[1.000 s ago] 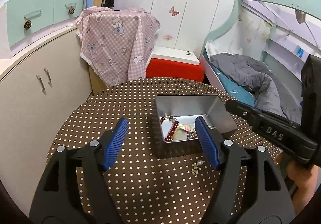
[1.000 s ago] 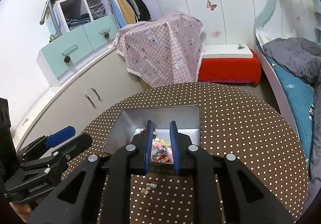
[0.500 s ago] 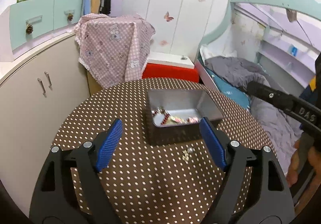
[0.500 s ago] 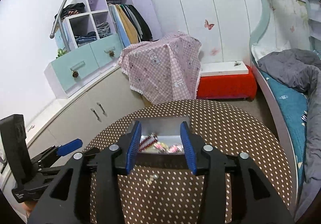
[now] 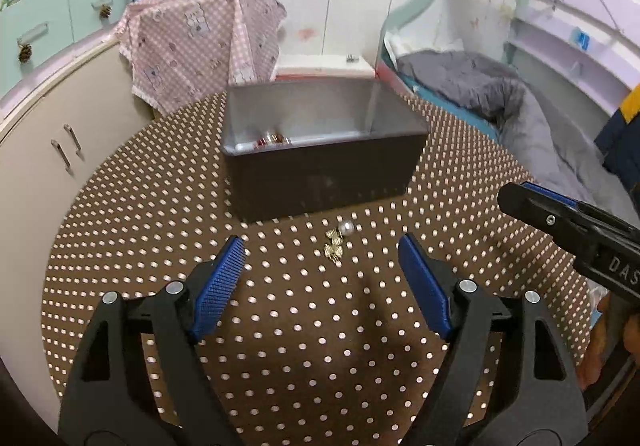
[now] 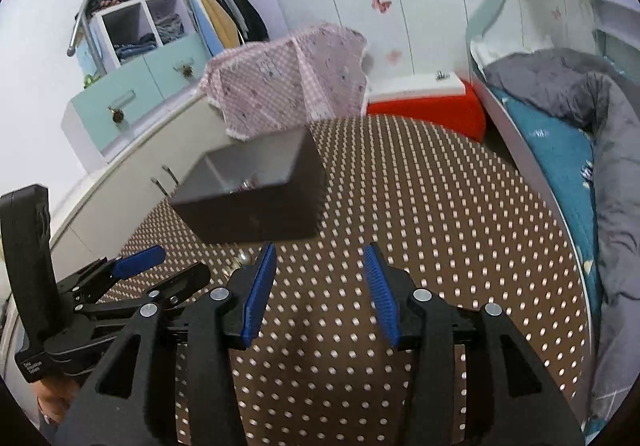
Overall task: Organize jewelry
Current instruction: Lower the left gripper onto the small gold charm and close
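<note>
A dark metal box (image 5: 320, 150) stands on the round brown polka-dot table (image 5: 120, 238), with red beads and other jewelry (image 5: 272, 139) inside. A small gold earring with a pearl (image 5: 338, 240) lies on the table just in front of the box. My left gripper (image 5: 322, 274) is open and empty, low over the table, with the earring just ahead between its fingers. My right gripper (image 6: 320, 278) is open and empty, right of the box (image 6: 256, 194). The left gripper (image 6: 136, 266) shows at its left; the earring (image 6: 240, 260) is partly hidden behind a finger.
A cream cabinet (image 5: 48, 134) stands left of the table, a pink checked cloth (image 5: 200, 42) over furniture behind it, a red and white box (image 6: 424, 102) on the floor, and a bed with grey bedding (image 5: 500, 94) at the right.
Both grippers pulled back from the box and dropped low to the table. My right gripper, nearly shut over the box one second ago, has opened wide. The earring now lies between my left fingers.
</note>
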Demonstrator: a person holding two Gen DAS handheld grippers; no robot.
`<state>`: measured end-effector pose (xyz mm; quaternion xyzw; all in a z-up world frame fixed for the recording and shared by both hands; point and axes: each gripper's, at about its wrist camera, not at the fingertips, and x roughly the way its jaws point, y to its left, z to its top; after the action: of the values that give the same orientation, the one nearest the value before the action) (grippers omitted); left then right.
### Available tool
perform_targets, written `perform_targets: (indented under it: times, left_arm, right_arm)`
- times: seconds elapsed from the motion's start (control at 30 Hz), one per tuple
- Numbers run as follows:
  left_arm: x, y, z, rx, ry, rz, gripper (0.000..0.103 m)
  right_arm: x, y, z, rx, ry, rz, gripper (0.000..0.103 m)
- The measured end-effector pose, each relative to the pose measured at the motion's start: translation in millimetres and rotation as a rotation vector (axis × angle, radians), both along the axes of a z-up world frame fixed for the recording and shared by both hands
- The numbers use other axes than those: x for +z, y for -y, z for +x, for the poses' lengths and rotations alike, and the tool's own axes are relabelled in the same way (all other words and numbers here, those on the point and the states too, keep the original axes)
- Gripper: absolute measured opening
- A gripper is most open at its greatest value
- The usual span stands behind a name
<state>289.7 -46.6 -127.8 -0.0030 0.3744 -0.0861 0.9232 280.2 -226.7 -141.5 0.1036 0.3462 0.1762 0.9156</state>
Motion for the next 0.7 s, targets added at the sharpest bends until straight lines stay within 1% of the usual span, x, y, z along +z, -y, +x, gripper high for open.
perform_targets:
  times: [0.1,0.13,0.17,0.23,0.27,0.3,0.33,0.37,0.43,0.47,0.5,0.53,0.6,0.7]
  left_arm:
    - [-9,3,7,-0.004,-0.024,0.009,0.078]
    - [-10,4,9,-0.003,-0.028,0.012,0.074]
    - [-13,5,12,-0.012,-0.043,0.015,0.065]
    - [-18,5,17,-0.019,-0.067,0.017,0.054]
    - [-20,5,20,-0.021,-0.083,0.017,0.051]
    - [-21,4,22,-0.021,-0.090,0.014,0.050]
    - [-23,3,25,-0.022,-0.098,0.009,0.045]
    - [-23,3,26,-0.022,-0.102,0.010,0.037]
    - [-24,3,27,-0.028,-0.105,0.024,0.031]
    - [-24,4,26,-0.035,-0.103,0.032,0.023]
    - [-24,5,26,-0.042,-0.103,0.034,0.020]
    - [-23,4,25,-0.047,-0.103,0.035,0.012]
    - [-23,1,24,-0.047,-0.103,0.019,0.012]
    - [-19,-12,19,-0.041,-0.096,-0.032,0.012]
  right_arm:
    - [-7,0,1,0.009,-0.023,-0.005,0.045]
    - [-9,0,2,0.012,-0.028,-0.007,0.045]
    - [-11,-1,3,0.016,-0.035,-0.011,0.046]
    - [-13,-3,4,0.021,-0.041,-0.022,0.047]
    - [-13,-5,6,0.025,-0.045,-0.029,0.047]
    - [-14,-7,7,0.029,-0.048,-0.033,0.047]
    - [-14,-9,8,0.032,-0.049,-0.037,0.047]
    - [-14,-11,9,0.034,-0.051,-0.040,0.047]
    - [-15,-16,12,0.041,-0.057,-0.052,0.048]
    - [-16,-18,12,0.043,-0.059,-0.057,0.048]
    - [-17,-21,14,0.048,-0.065,-0.065,0.048]
    - [-18,-26,16,0.055,-0.072,-0.074,0.048]
    - [-19,-33,18,0.071,-0.079,-0.089,0.048]
    - [-21,-48,21,0.098,-0.089,-0.123,0.048]
